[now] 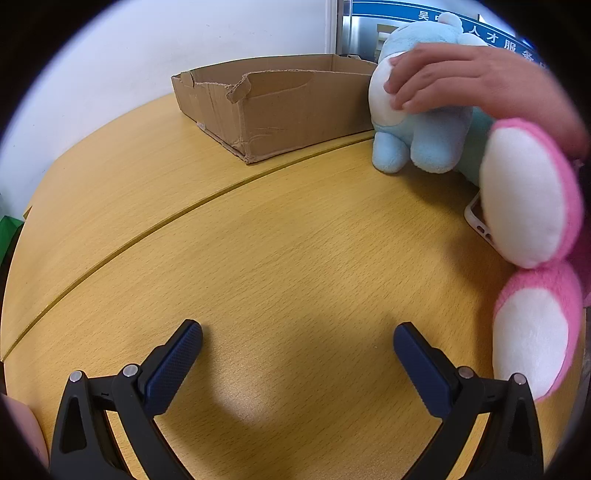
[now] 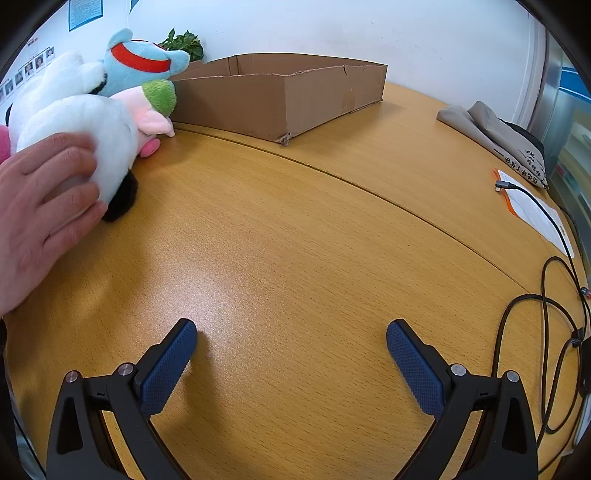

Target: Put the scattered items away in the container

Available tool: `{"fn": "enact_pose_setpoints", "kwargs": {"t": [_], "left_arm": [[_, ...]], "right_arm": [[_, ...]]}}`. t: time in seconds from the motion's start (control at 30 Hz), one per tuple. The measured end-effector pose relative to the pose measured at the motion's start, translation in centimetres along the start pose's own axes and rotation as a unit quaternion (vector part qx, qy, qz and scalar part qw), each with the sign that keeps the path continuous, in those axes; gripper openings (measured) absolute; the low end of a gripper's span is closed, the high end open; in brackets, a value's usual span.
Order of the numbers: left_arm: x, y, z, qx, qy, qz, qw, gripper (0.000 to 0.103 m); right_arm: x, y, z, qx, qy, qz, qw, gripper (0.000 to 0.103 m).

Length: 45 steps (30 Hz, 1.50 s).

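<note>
left gripper [image 1: 297, 338] wide open, empty | right gripper [image 2: 291, 336] likewise — idle | hand [image 1: 454, 79] steadies toys [image 1: 424, 125] (staging, likely) near box [image 1: 280, 110]

An office or meeting room is shown. A big round wooden table [image 2: 295, 229] with a curved seam is seen, the kind used for meetings. Plain white walls [image 2: 332, 29] are seen behind it. Small photos of people [image 2: 27, 70] and a blue notice [image 2: 85, 13] are pinned up on one wall. A blue sign with white Chinese writing [image 1: 480, 33] is hung by a metal door frame [image 1: 345, 33]. A green potted plant [image 2: 184, 44] is kept by the wall. A paper sheet [image 2: 535, 210] and black charging cables [image 2: 546, 295] are left on the table.
</note>
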<state>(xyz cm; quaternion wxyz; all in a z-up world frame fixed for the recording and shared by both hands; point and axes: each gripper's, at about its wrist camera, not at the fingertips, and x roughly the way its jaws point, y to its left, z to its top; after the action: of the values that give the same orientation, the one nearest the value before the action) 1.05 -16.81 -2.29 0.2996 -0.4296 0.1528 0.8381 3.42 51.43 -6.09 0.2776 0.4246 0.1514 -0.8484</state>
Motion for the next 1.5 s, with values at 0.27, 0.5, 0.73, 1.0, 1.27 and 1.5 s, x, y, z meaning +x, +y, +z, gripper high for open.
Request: {"fn": "enact_pose_setpoints", "kwargs": {"t": [0.27,0.5,0.73,1.0,1.27,1.5], "left_arm": [[0.0,0.0,0.0,0.0,0.0,0.0,1.0,0.103],[0.0,0.0,0.1,0.0,0.0,0.0,1.0,0.103],[-0.1,0.0,0.1,0.0,0.0,0.0,1.0,0.103],[-0.3,0.1,0.2,-0.012,0.0,0.008,0.9999,0.103],[-0.6,1.1,0.1,-0.016,0.0,0.011,0.9998,0.103],[-0.7,1.1,0.1,-0.016,0.0,0.011,0.9998,0.103]], "right_arm": [[0.0,0.0,0.0,0.0,0.0,0.0,1.0,0.103],[0.0,0.0,0.0,0.0,0.0,0.0,1.0,0.103],[0.0,0.0,0.0,0.0,0.0,0.0,1.0,0.103],[0.0,0.0,0.0,0.0,0.0,0.0,1.0,0.103],[0.0,0.0,0.0,0.0,0.0,0.0,1.0,0.103],[0.0,0.0,0.0,0.0,0.0,0.0,1.0,0.103]]}}
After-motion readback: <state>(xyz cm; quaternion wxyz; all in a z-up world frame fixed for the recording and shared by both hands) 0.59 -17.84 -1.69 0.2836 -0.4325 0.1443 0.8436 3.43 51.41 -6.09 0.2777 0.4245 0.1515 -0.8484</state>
